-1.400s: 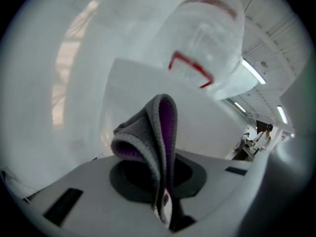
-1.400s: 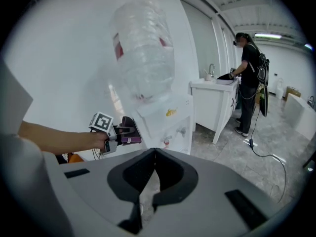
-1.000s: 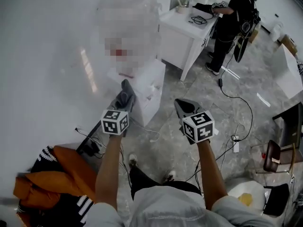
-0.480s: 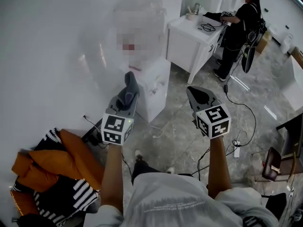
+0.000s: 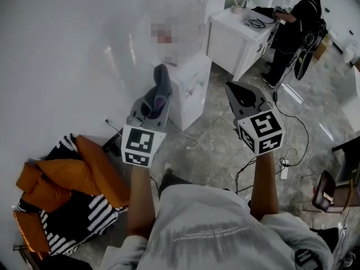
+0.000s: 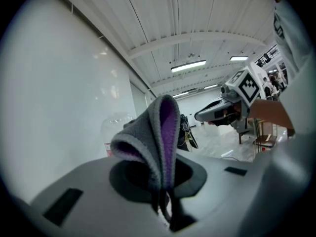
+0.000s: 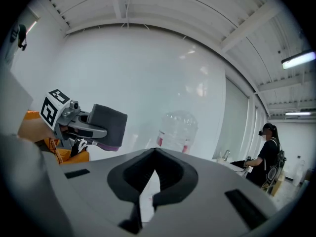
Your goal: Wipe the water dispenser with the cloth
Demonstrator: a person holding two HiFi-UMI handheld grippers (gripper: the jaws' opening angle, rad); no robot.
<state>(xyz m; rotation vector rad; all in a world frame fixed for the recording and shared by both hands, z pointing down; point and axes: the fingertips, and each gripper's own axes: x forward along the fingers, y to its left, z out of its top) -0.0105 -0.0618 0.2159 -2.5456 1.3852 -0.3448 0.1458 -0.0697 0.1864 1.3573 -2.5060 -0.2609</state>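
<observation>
The water dispenser [image 5: 190, 86] is a white cabinet against the wall with a clear bottle [image 5: 171, 16] on top. My left gripper [image 5: 153, 101] is shut on a folded grey cloth [image 5: 161, 82] with a purple inner side, held just left of the dispenser's front. The left gripper view shows the cloth [image 6: 154, 132] standing up from the jaws, with the bottle [image 6: 114, 132] behind it. My right gripper [image 5: 234, 87] hangs empty to the right of the dispenser, jaws together. In the right gripper view the bottle [image 7: 177, 131] is ahead and the cloth [image 7: 107, 125] at left.
A white table [image 5: 239, 31] with cables stands beyond the dispenser, and a person [image 5: 297, 21] in black works at it. Orange and striped clothing [image 5: 64, 193] lies at the lower left. Cables [image 5: 284, 131] run over the grey floor; a chair [image 5: 325, 189] sits at the right.
Both grippers have come forward and up, nearer the dispenser, as the person stepped closer. The cloth has stayed clamped in the left gripper.
</observation>
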